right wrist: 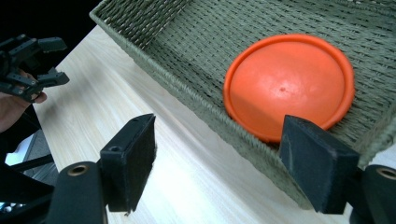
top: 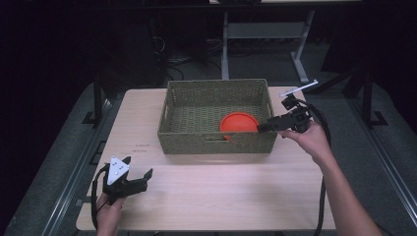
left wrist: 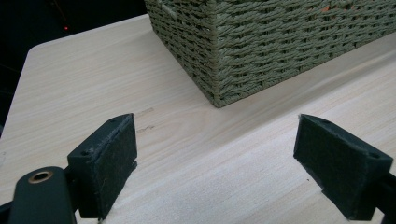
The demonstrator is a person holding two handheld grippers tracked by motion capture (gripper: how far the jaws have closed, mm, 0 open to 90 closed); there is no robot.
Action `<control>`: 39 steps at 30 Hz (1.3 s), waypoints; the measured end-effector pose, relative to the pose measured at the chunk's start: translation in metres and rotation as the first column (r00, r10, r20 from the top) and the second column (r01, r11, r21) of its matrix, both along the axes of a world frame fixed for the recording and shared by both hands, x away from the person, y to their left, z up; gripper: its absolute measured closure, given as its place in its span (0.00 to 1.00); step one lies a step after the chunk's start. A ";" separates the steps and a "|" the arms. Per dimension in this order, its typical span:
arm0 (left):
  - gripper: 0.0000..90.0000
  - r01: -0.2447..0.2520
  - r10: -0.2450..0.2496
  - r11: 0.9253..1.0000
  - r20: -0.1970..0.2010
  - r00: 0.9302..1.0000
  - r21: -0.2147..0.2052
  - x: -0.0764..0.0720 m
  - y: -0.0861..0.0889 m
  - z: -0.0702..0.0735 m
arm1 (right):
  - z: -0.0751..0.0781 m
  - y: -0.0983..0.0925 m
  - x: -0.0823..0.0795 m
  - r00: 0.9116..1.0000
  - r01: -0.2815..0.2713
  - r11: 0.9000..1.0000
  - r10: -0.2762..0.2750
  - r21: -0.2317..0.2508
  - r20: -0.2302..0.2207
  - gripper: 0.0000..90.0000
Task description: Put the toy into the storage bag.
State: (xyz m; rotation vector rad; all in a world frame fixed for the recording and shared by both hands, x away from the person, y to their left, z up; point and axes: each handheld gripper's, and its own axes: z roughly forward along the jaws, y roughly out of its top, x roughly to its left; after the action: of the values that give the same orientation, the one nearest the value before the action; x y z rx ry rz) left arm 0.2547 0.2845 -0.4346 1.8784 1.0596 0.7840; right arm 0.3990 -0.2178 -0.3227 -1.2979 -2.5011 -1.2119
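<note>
An orange disc [top: 238,122] [right wrist: 289,84] lies flat on the floor of a green woven basket [top: 216,142] [right wrist: 177,42], near its front right corner. My right gripper [top: 264,127] [right wrist: 219,163] hovers at the basket's right front corner, its jaws open and nothing between them; the basket rim and the disc's edge lie just beyond them. My left gripper [top: 137,168] [left wrist: 215,163] rests open over the bare tabletop at the front left, pointing toward the basket's near left corner [left wrist: 219,88]. The left gripper [right wrist: 28,65] also appears far off in the right gripper view.
The basket stands at the back middle of a light wooden table [top: 221,191]. A small white strip [top: 299,89] lies near the table's back right corner. Dark floor, table legs and cables lie beyond the far edge.
</note>
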 end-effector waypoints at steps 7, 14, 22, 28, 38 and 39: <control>0.14 -0.001 0.001 1.000 0.000 1.000 0.000 0.000 0.000 0.000 | 0.000 -0.006 -0.012 1.000 -0.005 1.000 0.005 0.006 0.009 0.29; 0.14 -0.001 0.001 1.000 0.000 1.000 0.000 0.000 0.000 0.000 | -0.002 -0.011 -0.024 1.000 -0.010 1.000 0.010 0.015 0.015 0.29; 0.14 0.001 -0.001 1.000 -0.003 1.000 0.002 0.000 -0.001 0.000 | -0.007 -0.019 -0.038 1.000 -0.009 1.000 0.008 0.024 0.018 0.28; 0.14 0.002 -0.002 1.000 -0.001 1.000 0.003 -0.001 -0.001 0.000 | -0.012 -0.028 -0.046 1.000 0.001 1.000 -0.002 0.027 0.024 0.28; 0.14 0.004 -0.004 1.000 0.000 1.000 0.005 -0.001 -0.001 0.000 | -0.018 -0.040 -0.060 0.999 0.014 0.999 -0.015 0.037 0.033 0.27; 0.14 0.004 -0.004 1.000 -0.002 1.000 0.006 -0.001 -0.001 0.000 | -0.020 -0.042 -0.062 0.999 0.017 0.999 -0.018 0.040 0.028 0.27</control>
State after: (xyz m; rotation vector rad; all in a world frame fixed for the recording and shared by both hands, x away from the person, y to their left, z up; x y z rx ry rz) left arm 0.2539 0.2833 -0.4346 1.8864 1.0557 0.7843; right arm 0.3366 -0.2593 -0.3428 -1.3049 -2.4762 -1.2863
